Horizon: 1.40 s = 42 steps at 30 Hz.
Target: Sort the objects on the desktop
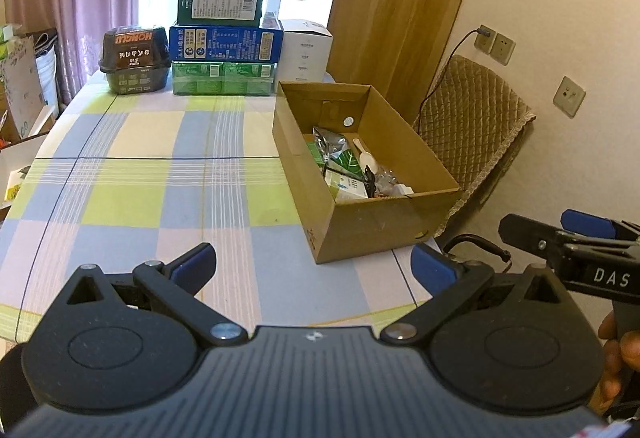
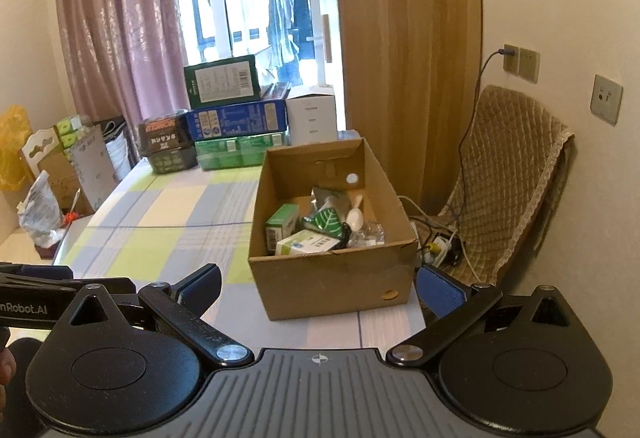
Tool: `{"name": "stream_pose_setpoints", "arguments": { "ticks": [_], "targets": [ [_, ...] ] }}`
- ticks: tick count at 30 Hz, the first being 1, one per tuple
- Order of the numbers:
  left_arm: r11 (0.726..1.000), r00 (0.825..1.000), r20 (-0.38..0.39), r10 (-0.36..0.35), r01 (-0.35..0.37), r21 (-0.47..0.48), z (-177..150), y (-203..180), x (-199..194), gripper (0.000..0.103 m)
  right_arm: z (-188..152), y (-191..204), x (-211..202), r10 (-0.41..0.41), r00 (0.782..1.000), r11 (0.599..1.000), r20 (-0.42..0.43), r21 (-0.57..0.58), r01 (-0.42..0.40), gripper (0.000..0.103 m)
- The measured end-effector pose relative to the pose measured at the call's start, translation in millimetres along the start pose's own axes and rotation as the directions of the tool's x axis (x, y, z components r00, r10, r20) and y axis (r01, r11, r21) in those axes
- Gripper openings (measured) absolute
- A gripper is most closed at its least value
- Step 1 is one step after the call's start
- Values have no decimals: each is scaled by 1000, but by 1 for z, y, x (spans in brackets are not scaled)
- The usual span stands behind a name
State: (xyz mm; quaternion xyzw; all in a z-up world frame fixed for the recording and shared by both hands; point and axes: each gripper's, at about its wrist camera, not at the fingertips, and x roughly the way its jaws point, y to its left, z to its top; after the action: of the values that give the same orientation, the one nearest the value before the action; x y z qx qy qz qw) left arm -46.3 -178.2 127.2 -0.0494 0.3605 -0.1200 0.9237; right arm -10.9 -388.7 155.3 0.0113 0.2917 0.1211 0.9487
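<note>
Both grippers, left (image 1: 314, 270) and right (image 2: 320, 284), hover spread-jawed and empty; a careless reach could nudge the cardboard box (image 2: 328, 278) off the table (image 1: 160, 178).

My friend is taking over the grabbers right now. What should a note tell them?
Left gripper: open, holding nothing, above the near edge of the checked table.
Right gripper: open, holding nothing, just in front of the cardboard box.
Things: small green-and-white cartons, a leaf-print packet, a white spoon and clear wrappers lie inside the box, on the table's right side. Stacked packages stand at the far end.
Done: no loose items show on the cloth; the small things are in the box.
Left: probably little. Check whether the far packages need sorting too.
</note>
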Motion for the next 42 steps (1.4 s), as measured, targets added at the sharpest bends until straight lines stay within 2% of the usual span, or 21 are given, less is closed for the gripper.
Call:
{"name": "stream_pose_setpoints", "arguments": {
  "ticks": [4, 7, 16, 42],
  "targets": [
    [1000, 1000, 13, 5, -5, 8, -4, -3, -7, 102, 0, 3, -8, -10, 1000, 1000, 5, 5, 10, 101],
    [1000, 1000, 6, -26, 26, -10, -5, -4, -12, 102, 0, 6, -15, -32, 999, 999, 7, 4, 32, 101],
    [1000, 1000, 16, -2, 1, 9, -13, -10, -16, 102, -4, 7, -30, -36, 999, 999, 12, 3, 36, 101],
    [1000, 1000, 6, 18, -19, 2, -22, -12, -8, 102, -18, 9, -26, -37, 999, 999, -18, 13, 37, 101]
  ]
}}
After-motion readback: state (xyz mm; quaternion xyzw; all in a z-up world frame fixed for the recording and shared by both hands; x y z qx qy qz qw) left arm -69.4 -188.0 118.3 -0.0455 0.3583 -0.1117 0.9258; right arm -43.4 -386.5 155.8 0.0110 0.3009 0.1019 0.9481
